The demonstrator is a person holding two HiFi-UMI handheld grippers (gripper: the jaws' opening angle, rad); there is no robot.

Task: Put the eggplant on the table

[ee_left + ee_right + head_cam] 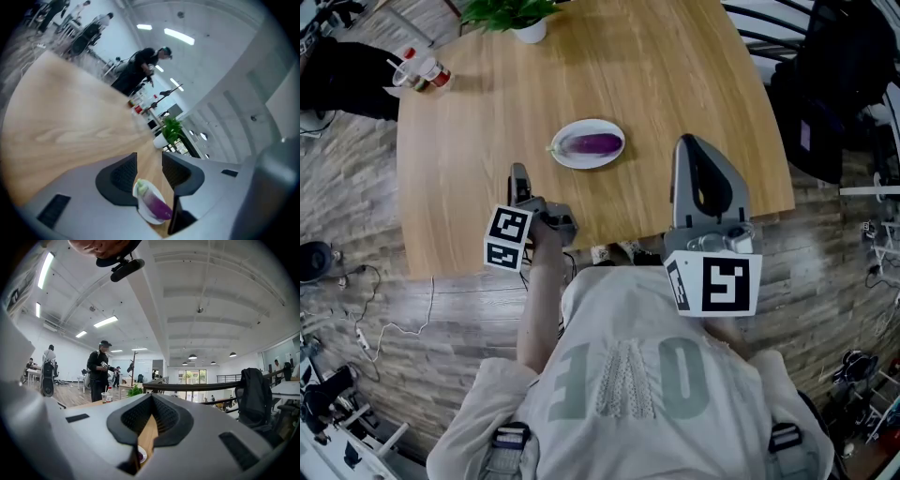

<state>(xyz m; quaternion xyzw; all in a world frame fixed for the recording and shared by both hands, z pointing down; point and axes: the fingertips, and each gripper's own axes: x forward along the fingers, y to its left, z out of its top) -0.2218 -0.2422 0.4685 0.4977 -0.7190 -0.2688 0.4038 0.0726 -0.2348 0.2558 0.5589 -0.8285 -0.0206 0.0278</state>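
A purple eggplant (592, 143) lies on a small white plate (572, 161) near the front middle of the round wooden table (675, 75). My left gripper (519, 178) hovers over the table's front edge, left of the plate and apart from it. Its jaws stand open with nothing between them. Past the jaws of the left gripper (149, 161), the left gripper view shows the eggplant (157, 206) on its plate (140, 213). My right gripper (692, 142) is held right of the plate, pointing level, and the tips of the right gripper (152, 399) are shut on nothing.
A potted plant (520, 14) stands at the table's far edge. A bottle and a cup (420, 73) sit at its left rim. A dark chair with a jacket (834, 94) is on the right. A person (101, 371) stands beyond the table.
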